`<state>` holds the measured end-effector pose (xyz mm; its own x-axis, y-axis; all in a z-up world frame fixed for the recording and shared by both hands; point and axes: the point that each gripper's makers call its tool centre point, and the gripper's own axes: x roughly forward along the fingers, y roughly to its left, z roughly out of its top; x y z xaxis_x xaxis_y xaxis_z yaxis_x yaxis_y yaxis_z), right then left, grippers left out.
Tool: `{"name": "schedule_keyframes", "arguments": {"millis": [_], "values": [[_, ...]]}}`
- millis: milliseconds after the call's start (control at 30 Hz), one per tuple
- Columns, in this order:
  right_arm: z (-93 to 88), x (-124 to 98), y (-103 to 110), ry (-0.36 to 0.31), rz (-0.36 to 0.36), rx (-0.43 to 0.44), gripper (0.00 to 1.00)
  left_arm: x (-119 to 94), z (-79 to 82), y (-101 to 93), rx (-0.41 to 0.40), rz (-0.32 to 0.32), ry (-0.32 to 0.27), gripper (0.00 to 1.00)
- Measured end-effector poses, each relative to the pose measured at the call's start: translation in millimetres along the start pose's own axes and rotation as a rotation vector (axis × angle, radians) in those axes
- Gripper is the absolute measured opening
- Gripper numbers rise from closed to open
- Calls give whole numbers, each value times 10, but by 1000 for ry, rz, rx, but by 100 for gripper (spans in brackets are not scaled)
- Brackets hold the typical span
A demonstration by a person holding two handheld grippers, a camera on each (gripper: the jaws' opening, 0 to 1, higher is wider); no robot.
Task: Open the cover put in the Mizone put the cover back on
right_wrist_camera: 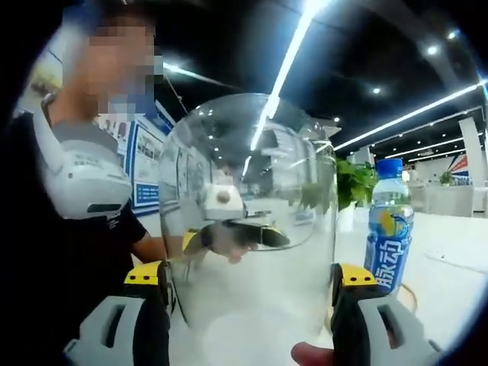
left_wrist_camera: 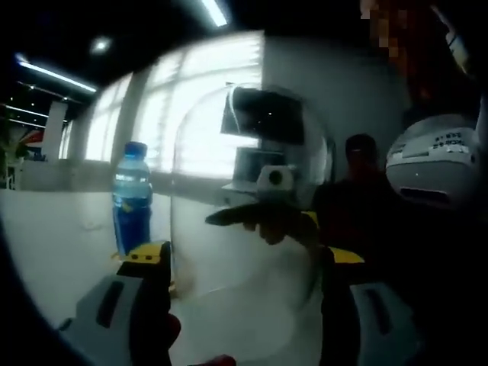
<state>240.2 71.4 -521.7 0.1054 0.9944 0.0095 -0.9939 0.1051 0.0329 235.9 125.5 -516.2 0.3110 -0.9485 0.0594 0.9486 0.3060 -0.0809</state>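
A clear glass dome cover (left_wrist_camera: 229,152) stands upright between my two grippers, which face each other across it. My left gripper (left_wrist_camera: 244,255) has a yellow-tipped jaw against each side of the dome, and so does my right gripper (right_wrist_camera: 250,274) on the cover (right_wrist_camera: 252,168). Each gripper shows through the glass in the other's view: the right gripper (left_wrist_camera: 267,217) and the left gripper (right_wrist_camera: 236,232). The Mizone bottle (left_wrist_camera: 131,200), blue with a blue cap, stands upright on the white table outside the cover, to its left. In the right gripper view the bottle (right_wrist_camera: 389,236) is to the right of the dome.
A person in a dark shirt with a white device on the chest (right_wrist_camera: 84,179) stands close behind the cover. The white table (left_wrist_camera: 53,244) runs out to the left. A thin ring (right_wrist_camera: 412,293) lies at the bottle's foot. A green plant (right_wrist_camera: 354,183) stands farther back.
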Motion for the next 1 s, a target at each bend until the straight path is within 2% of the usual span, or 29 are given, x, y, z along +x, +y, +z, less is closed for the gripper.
{"name": "schedule_keyframes", "arguments": {"millis": [133, 300, 600, 767, 1000], "values": [[-14, 17, -10, 4, -10, -2, 82, 20, 5, -2, 30, -3, 0, 70], [-17, 26, -9, 8, -16, -3, 82, 27, 5, 6, 27, -5, 1, 70], [-53, 63, 13, 78, -21, -42, 83, 66, 16, 8, 4, -5, 27, 72], [-101, 124, 26, 81, -11, -16, 86, 81, 4, 12, 49, -20, 39, 72], [-111, 174, 41, 61, -5, -22, 89, 111, -1, 17, 50, -51, 35, 73]]}}
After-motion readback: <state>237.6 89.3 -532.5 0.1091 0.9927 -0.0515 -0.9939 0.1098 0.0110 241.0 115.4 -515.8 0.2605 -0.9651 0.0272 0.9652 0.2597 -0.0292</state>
